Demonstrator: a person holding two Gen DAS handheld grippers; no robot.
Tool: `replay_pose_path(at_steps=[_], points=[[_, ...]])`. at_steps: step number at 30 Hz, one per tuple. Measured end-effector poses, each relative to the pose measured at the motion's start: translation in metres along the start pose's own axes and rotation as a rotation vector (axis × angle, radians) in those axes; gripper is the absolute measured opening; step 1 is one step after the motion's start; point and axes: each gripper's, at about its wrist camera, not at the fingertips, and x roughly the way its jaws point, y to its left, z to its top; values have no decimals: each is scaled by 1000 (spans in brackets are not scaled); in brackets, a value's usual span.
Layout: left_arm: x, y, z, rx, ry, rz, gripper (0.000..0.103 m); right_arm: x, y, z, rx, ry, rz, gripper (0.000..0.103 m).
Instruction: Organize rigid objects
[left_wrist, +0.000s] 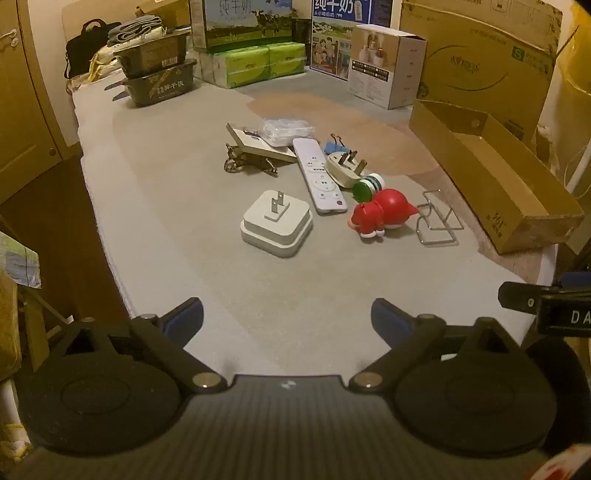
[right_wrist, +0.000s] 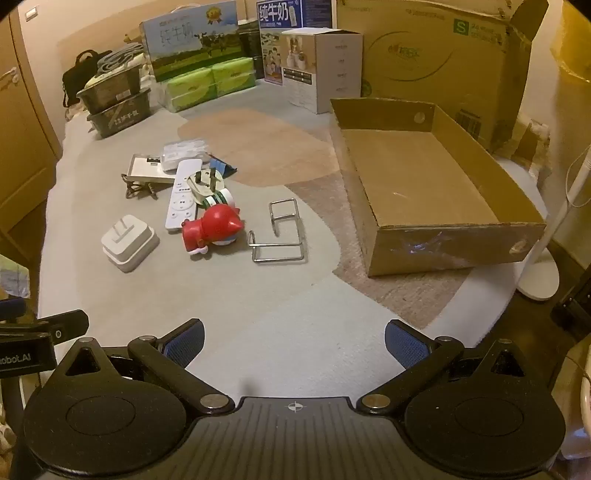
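A home room: carpet, wooden wardrobe, stacked milk cartons.

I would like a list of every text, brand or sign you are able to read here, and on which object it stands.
"纯牛奶": blue milk carton at the back.
"纯牛奶", fainter: milk carton with cows.
"S" in a green square: big cardboard box.
"DA", cut off: black device at the left view's edge.
"obot.AI", cut off: black device.
Too small or blurred: dark crates, white box, remote control buttons.
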Motion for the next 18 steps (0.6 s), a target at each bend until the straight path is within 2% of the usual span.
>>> replay_pose_path(at_steps=[5,6,18], points=[[2,12,3,-40,12,-68,95,-1,1,-1,-9,-10,-8,103],[-4,7,3,-17,-2,-13,95,-1,1,-1,-8,-8,-8,103],[-2,-6,-1,-20,-14,-11,95,0,-1,1,-8,-15,-9,103]])
